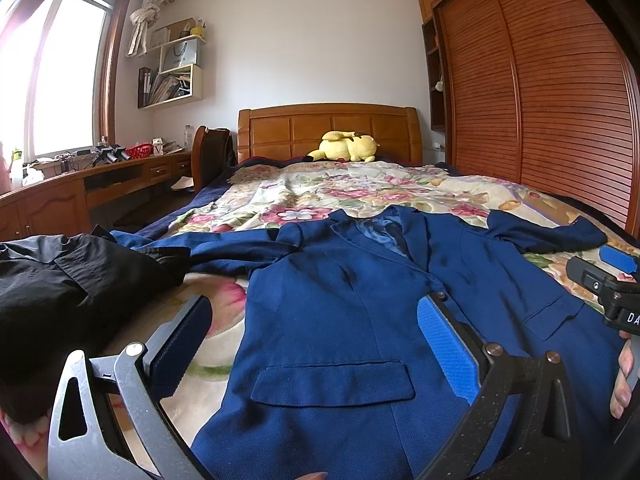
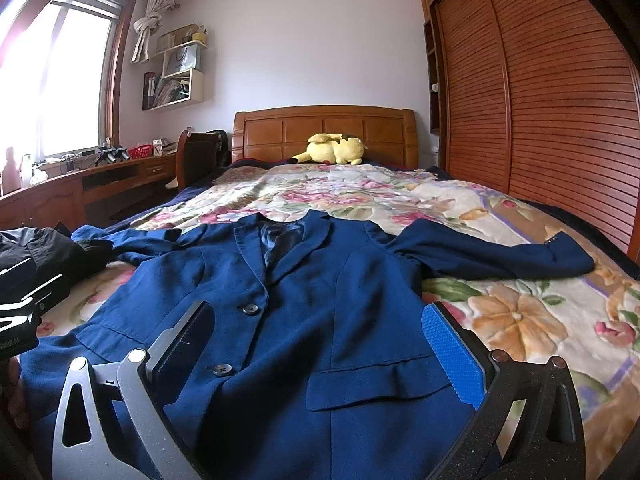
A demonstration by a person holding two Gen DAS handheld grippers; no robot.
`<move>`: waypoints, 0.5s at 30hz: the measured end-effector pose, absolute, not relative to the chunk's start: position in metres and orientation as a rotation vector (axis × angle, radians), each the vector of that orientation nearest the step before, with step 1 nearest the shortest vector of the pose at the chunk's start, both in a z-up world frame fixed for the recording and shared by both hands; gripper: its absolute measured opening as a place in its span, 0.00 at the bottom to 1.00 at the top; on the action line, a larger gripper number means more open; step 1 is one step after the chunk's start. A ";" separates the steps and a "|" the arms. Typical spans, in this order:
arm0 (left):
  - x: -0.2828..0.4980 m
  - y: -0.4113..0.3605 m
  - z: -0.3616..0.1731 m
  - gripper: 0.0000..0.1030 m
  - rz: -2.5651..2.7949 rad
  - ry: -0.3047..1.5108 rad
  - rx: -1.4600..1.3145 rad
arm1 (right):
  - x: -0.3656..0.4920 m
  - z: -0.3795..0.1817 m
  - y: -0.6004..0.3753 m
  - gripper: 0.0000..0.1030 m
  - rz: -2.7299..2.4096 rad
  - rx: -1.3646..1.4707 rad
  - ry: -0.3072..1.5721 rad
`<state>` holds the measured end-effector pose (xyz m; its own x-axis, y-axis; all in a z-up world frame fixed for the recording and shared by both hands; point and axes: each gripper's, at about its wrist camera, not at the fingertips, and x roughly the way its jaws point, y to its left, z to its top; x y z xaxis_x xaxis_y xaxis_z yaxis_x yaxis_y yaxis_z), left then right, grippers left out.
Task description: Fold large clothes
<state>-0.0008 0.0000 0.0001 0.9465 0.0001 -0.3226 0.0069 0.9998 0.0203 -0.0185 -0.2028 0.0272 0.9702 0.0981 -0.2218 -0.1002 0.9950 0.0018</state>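
Both hand-held grippers gaping, blazer beneath

Both cameras sit low at the foot of the bed, close above the bedding, and face up its length toward the wooden headboard. The left wrist view looks out between its own tongs from over the left half of the blue jacket; the right tongs cut in at its right edge. The right wrist view sits further right, over the buttons and the right pocket. Both share the jacket, the floral blanket, the yellow plush toy, the window and the slatted wardrobe
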 end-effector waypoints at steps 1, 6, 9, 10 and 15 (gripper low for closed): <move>-0.001 0.000 0.000 1.00 -0.003 0.326 0.020 | -0.019 0.027 -0.203 1.00 0.099 -0.009 0.223; -0.001 0.000 0.000 1.00 -0.003 0.324 0.020 | -0.020 0.027 -0.203 1.00 0.098 -0.011 0.222; 0.000 0.000 0.000 1.00 -0.003 0.325 0.022 | -0.018 0.027 -0.203 1.00 0.099 -0.009 0.221; -0.001 0.000 0.000 1.00 -0.003 0.324 0.020 | -0.018 0.026 -0.203 1.00 0.099 -0.009 0.222; -0.001 0.000 0.000 1.00 -0.003 0.322 0.020 | -0.019 0.026 -0.203 1.00 0.099 -0.009 0.221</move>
<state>-0.0008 0.0001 0.0003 0.9485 0.0002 -0.3167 0.0061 0.9998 0.0190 -0.0187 -0.2025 0.0262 0.9708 0.0969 -0.2195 -0.0989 0.9951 0.0017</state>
